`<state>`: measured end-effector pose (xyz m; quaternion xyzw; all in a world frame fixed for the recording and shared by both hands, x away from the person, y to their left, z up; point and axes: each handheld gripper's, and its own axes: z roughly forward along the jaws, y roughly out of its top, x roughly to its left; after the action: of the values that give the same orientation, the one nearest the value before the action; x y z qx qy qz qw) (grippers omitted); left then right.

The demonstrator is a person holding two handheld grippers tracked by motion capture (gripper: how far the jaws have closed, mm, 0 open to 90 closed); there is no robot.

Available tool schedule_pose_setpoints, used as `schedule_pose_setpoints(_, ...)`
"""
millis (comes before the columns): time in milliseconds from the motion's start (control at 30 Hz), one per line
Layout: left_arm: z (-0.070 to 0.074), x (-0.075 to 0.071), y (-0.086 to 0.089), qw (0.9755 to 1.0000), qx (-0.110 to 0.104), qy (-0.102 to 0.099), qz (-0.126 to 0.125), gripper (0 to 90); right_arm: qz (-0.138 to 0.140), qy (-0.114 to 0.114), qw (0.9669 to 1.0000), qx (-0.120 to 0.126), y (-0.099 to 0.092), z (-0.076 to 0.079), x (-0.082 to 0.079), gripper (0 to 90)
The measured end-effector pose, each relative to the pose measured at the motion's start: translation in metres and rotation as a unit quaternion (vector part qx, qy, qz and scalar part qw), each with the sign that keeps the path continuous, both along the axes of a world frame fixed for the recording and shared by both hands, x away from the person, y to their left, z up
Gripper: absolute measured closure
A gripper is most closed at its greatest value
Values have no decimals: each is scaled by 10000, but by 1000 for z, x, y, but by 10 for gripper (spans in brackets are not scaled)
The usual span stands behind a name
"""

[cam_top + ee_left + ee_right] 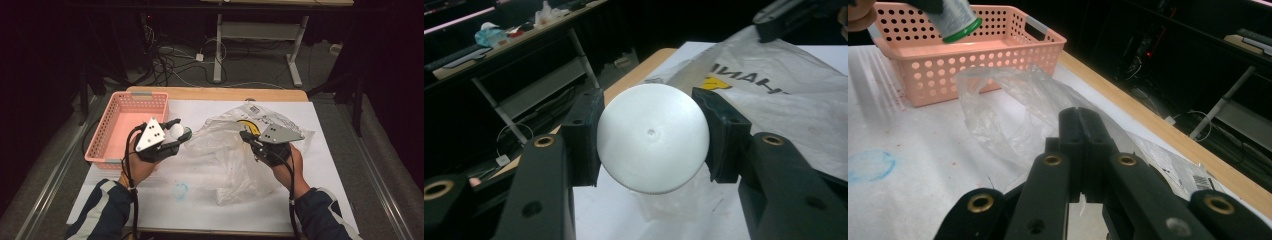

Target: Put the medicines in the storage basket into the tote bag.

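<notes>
White and round, a ball [652,137] sat squeezed between the 2 black pads [583,142] of the left tongs [176,133]. Both pads pressed on its sides, so the left tongs were gripping the ball. In the high view the ball was up off the counter [210,210], just beside the right edge of the pink basket [107,135] and next to the clear plastic bag [225,165]. In the right gripper view the thing held by the left tongs looked like a grey bottle with a green ring [962,29] near its end, up in front of the basket.

The right tongs [248,136] were shut tight, with the 2 jaws pressed flat together in the right gripper view. Their tips were at the crinkly edge of the plastic bag, and I cannot tell if a bit of the bag was pinched between them. The bag lay in the middle of the white sheet [150,200] on the counter, with a yellow and black label [744,82] on it. A faint blue ring mark [181,190] sat on the sheet near the person's side.
</notes>
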<state>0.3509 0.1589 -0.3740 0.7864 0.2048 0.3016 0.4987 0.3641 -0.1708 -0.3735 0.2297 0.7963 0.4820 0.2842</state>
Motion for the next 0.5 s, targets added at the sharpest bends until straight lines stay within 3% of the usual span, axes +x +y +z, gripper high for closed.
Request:
schedule_pose_setpoints(100,-4,-7,-12,9997,144,-75,-162,484,-3,2,10000,17,0,0,0,900)
schedule_pose_setpoints(233,-13,-11,-29,9986,217,11,-474,485,-3,-19,10000,17,0,1,-2,900)
schedule_pose_setpoints(500,-41,-6,-74,9924,713,195,-980,485,68,-29,10000,48,5,3,-5,900)
